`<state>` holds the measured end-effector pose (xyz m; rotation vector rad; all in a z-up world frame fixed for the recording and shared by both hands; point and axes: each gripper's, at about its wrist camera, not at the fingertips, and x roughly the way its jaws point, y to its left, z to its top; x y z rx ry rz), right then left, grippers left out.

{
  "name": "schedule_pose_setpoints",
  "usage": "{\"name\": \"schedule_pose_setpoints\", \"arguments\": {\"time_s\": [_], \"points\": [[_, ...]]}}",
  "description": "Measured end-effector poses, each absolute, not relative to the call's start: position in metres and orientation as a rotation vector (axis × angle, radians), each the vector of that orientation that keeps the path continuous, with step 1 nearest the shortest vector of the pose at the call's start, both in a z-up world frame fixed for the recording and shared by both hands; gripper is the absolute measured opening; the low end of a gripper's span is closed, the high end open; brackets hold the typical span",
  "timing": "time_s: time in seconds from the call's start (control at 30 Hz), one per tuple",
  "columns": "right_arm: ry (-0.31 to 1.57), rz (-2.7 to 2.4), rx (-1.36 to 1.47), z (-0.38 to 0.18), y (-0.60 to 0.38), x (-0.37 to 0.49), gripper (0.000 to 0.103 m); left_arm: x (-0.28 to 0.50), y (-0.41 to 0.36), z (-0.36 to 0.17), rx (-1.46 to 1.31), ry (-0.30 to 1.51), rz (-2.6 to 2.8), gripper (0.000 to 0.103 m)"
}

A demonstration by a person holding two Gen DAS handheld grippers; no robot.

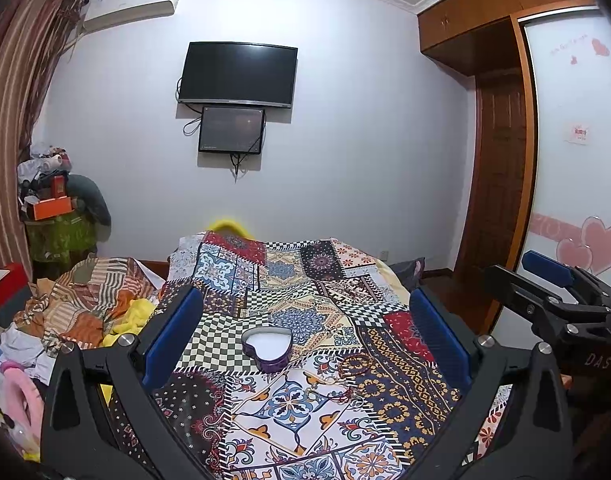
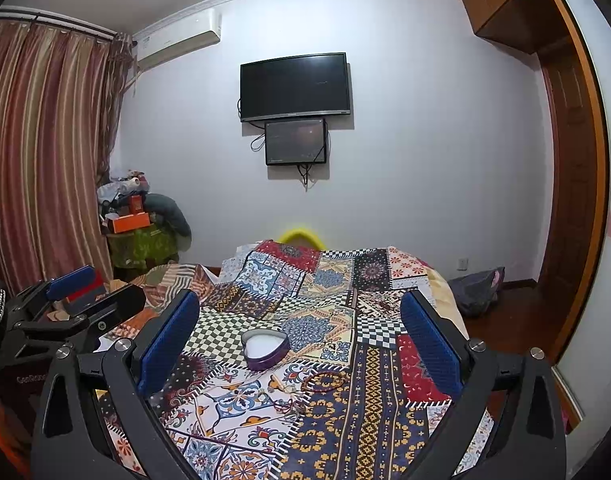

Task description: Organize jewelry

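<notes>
A purple heart-shaped box (image 1: 267,347) with a white inside lies open on the patterned bedspread (image 1: 385,408); it also shows in the right wrist view (image 2: 264,348). A dark red bead bracelet (image 1: 357,363) lies just right of the box, also seen in the right wrist view (image 2: 324,381). Small rings and a thin red string piece (image 1: 325,392) lie in front of the box, seen again in the right wrist view (image 2: 290,405). My left gripper (image 1: 305,332) is open and empty above the bed. My right gripper (image 2: 301,332) is open and empty, beside the left one (image 2: 81,296).
A crumpled striped blanket (image 1: 85,304) and clothes lie at the bed's left. A cluttered stand (image 1: 53,208) is by the curtain. A TV (image 1: 237,74) hangs on the far wall. A wooden wardrobe (image 1: 501,184) and door are at the right.
</notes>
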<state>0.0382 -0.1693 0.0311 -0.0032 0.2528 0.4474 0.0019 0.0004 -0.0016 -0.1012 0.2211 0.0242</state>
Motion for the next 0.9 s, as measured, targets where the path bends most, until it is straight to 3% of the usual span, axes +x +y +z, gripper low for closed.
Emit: {"name": "schedule_pose_setpoints", "arguments": {"time_s": [0.9], "points": [[0.261, 0.445, 0.001, 0.0327, -0.1735, 0.0390, 0.100, 0.0037, -0.0016, -0.0052, -0.101, 0.225, 0.024, 0.103]]}}
